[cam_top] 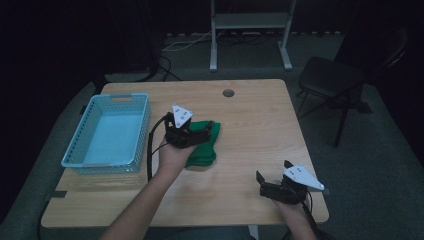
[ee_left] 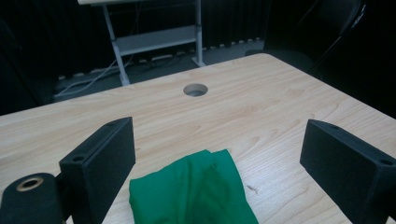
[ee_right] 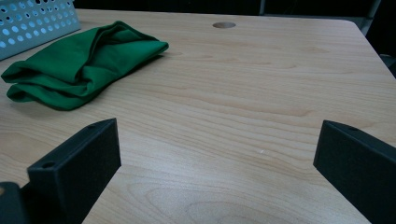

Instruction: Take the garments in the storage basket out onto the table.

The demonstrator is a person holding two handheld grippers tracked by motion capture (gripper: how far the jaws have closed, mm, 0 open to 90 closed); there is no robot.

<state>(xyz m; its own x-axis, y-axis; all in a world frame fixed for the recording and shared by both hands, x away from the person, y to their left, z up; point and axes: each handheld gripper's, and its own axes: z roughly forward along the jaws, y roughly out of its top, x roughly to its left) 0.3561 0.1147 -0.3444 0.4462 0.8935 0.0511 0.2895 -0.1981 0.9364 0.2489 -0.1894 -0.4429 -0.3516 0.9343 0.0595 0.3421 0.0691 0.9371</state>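
Two grippers are held over a light wooden table (cam_top: 250,125), one in each hand. In the high view, the left gripper (cam_top: 192,131) is seen near the middle of the frame, held just above a crumpled green cloth (cam_top: 205,150). Its jaws are spread wide apart, and nothing is held between them. In the left gripper view, the green cloth (ee_left: 196,191) is seen at the bottom middle of the frame, low between the two black jaws, and it is not touched by them. A round hole in the table (ee_left: 195,89) is seen in the upper middle of that view.

The right gripper (cam_top: 272,176) is seen in the lower right of the high view, near the front edge of the table and well apart from the cloth. Its jaws are also spread apart, with only bare wood between them. In the right gripper view, the cloth (ee_right: 84,63) is seen in the upper left of the frame.

A light blue plastic basket (cam_top: 90,125) with small holes in its walls is set on the left side of the table, just beside the cloth. A dark folding chair (cam_top: 340,80) is seen in the upper right of the high view.
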